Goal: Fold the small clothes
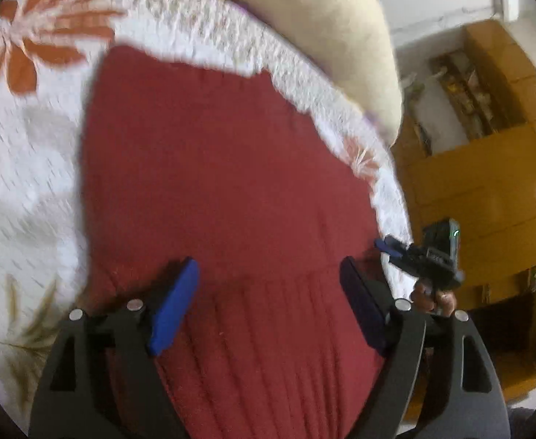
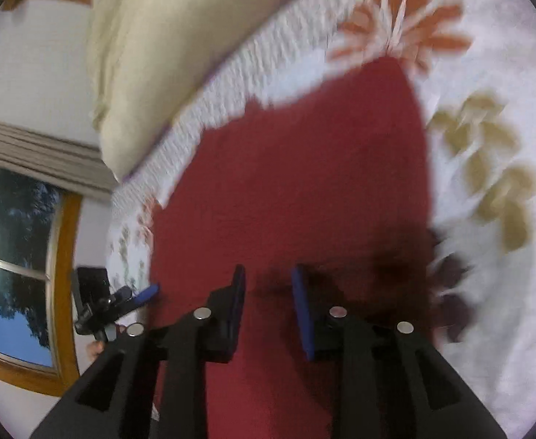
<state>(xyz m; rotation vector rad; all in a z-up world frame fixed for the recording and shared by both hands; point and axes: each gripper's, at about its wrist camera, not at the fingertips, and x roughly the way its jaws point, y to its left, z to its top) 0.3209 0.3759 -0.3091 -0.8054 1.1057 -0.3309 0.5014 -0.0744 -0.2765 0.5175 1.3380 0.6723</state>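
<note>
Left tool point(image 1: 268, 303) hovers with its blue pads spread wide over the near, ribbed end of a dark red knitted garment point(image 1: 224, 168); the right tool point(image 2: 268, 307) is parted more narrowly, gripping nothing. The garment lies flat on a white textured bedspread with orange flowers point(image 1: 30, 168), beside a cream pillow point(image 1: 304, 11). It looks soft, light and limp, likely best pinched at the corners of an edge.

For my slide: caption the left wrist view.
Open left hand-held gripper poised over a red garment spread on a floral bedspread.
</note>
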